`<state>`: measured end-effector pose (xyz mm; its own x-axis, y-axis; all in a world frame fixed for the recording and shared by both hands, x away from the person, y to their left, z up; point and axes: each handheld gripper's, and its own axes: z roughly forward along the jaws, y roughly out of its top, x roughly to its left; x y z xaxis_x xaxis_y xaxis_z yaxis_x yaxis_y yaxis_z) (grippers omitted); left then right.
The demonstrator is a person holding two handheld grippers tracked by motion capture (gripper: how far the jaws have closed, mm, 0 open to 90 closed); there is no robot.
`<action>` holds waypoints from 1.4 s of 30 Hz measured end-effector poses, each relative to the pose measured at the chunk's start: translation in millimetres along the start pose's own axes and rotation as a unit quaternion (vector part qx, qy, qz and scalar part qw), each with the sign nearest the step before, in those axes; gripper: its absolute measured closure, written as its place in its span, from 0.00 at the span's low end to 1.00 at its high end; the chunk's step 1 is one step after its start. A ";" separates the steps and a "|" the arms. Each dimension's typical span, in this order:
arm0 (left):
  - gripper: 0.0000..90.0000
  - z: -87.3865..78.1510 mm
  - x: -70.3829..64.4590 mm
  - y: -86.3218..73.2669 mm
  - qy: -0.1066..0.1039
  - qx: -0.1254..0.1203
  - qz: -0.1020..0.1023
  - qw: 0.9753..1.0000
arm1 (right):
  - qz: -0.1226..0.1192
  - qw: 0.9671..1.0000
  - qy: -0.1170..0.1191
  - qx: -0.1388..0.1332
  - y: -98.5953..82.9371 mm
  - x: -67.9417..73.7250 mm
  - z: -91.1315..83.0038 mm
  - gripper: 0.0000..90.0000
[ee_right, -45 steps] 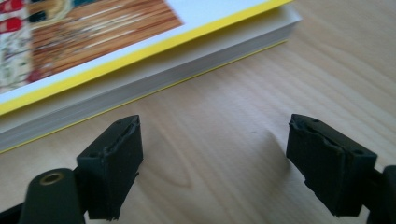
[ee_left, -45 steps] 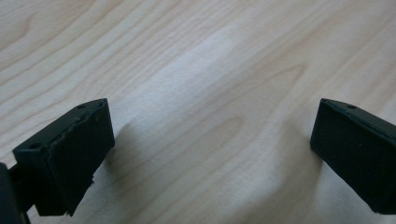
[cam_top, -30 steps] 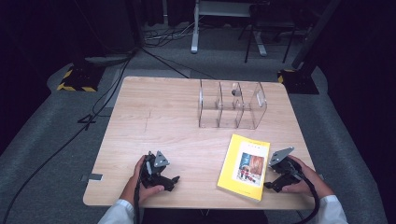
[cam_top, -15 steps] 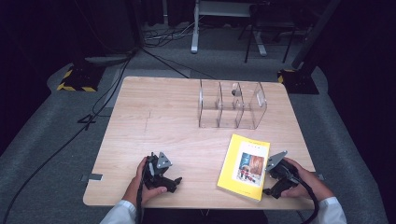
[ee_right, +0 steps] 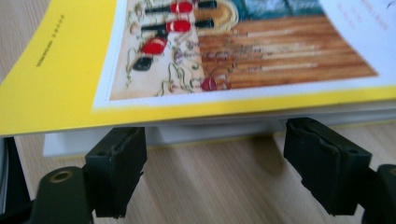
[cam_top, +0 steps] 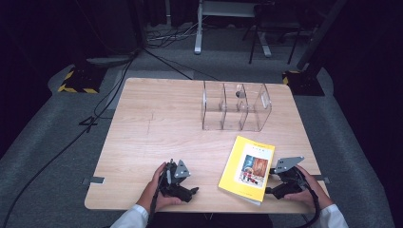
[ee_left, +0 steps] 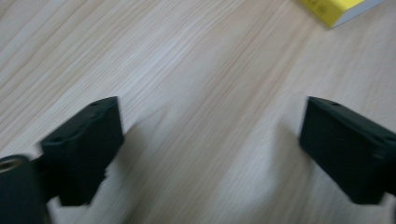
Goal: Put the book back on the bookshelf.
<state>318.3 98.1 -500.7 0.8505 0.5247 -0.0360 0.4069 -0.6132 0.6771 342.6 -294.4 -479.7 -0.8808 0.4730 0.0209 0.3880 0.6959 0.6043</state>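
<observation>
While the yellow book lies flat on the tabletop near the person's edge, the right tool sits just beside the book's right edge, its jaws spread wide and level with the page block. In the right gripper view the book's cover looms directly above and ahead of the two black jaws, which hold nothing. The left tool rests low on the tabletop to the left of the book, well apart from it, jaws also spread wide over bare wood, with a corner of the book at the far edge of its view. The step in hand appears to be the approach to grasp the book; the next move likely calls for getting a jaw under the cover or the edge before closing. Beyond the book, farther from the person, stands a clear organizer with upright dividers; its compartments look empty, apart from a small dark spot I cannot identify.
</observation>
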 end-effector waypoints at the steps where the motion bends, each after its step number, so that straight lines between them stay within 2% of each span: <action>1: 0.21 3.3 -3.8 4.4 -0.010 0.002 0.008 1.000 | 0.003 1.000 0.002 -0.011 1.9 0.2 -2.1 0.24; 2: 0.17 3.3 -3.8 4.4 -0.010 0.002 0.008 1.000 | 0.008 1.000 0.003 -0.024 4.1 0.6 -5.2 0.26; 3: 0.17 5.9 -7.8 8.1 -0.013 0.000 0.017 1.000 | 0.008 1.000 0.003 -0.024 4.1 0.6 -5.2 0.26; 4: 0.20 8.3 -12.1 11.6 -0.019 -0.005 0.023 1.000 | 0.016 0.999 0.005 -0.041 7.6 1.6 -8.4 0.26; 5: 0.19 12.9 -20.9 19.7 -0.031 -0.007 0.034 0.999 | 0.014 0.999 0.001 -0.045 9.4 2.6 -9.3 0.25; 6: 0.18 12.9 -20.9 19.7 -0.031 -0.007 0.034 0.999 | 0.014 0.999 0.001 -0.045 9.4 2.6 -9.3 0.25; 7: 0.18 15.5 -26.2 25.4 -0.035 -0.010 0.048 0.998 | 0.013 0.999 -0.002 -0.048 11.3 4.0 -10.1 0.25; 9: 0.19 20.1 -34.9 33.4 -0.046 -0.018 0.058 0.997 | 0.014 0.998 -0.005 -0.057 14.8 6.2 -11.3 0.26; 13: 0.19 34.8 -56.5 52.3 -0.072 -0.031 0.083 0.993 | 0.021 0.997 -0.005 -0.077 21.0 9.2 -14.8 0.26; 15: 0.19 46.7 -72.0 63.6 -0.088 -0.035 0.100 0.990 | 0.028 0.995 -0.003 -0.094 25.6 11.7 -17.1 0.25; 19: 0.17 53.6 -81.0 71.4 -0.075 -0.047 0.103 0.991 | 0.031 0.994 -0.007 -0.105 29.4 13.2 -17.3 0.25; 22: 0.18 56.7 -81.4 77.6 -0.083 -0.069 0.081 0.991 | 0.034 0.993 -0.007 -0.114 32.0 14.4 -17.3 0.26; 24: 0.19 59.6 -84.5 81.2 -0.069 -0.078 0.076 0.992 | 0.035 0.992 -0.007 -0.121 34.0 15.0 -17.4 0.26; 27: 0.24 61.6 -90.5 83.5 -0.037 -0.077 0.084 0.993 | 0.033 0.991 -0.009 -0.130 36.8 16.7 -17.6 0.26; 28: 0.26 60.9 -92.4 84.1 -0.026 -0.088 0.090 0.992 | 0.033 0.991 -0.009 -0.131 37.3 17.0 -17.5 0.26; 33: 0.49 58.3 -93.0 83.8 0.013 -0.104 0.082 0.991 | 0.039 0.990 -0.009 -0.139 38.8 16.8 -16.9 0.26; 36: 0.63 55.2 -91.0 82.2 0.019 -0.115 0.088 0.989 | 0.042 0.989 -0.009 -0.141 39.2 16.7 -16.3 0.26; 39: 0.68 52.4 -91.5 82.1 0.026 -0.114 0.104 0.988 | 0.051 0.988 -0.004 -0.148 38.9 15.8 -16.6 0.26; 42: 0.76 47.6 -88.7 81.2 0.029 -0.117 0.103 0.987 | 0.056 0.987 -0.001 -0.151 38.4 14.8 -17.1 0.25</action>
<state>291.9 -26.4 -477.5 0.8841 0.4402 0.1568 0.1340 -0.5602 0.8175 339.8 -269.9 -442.6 -0.8366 0.5388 0.0989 0.3831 0.4464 0.8087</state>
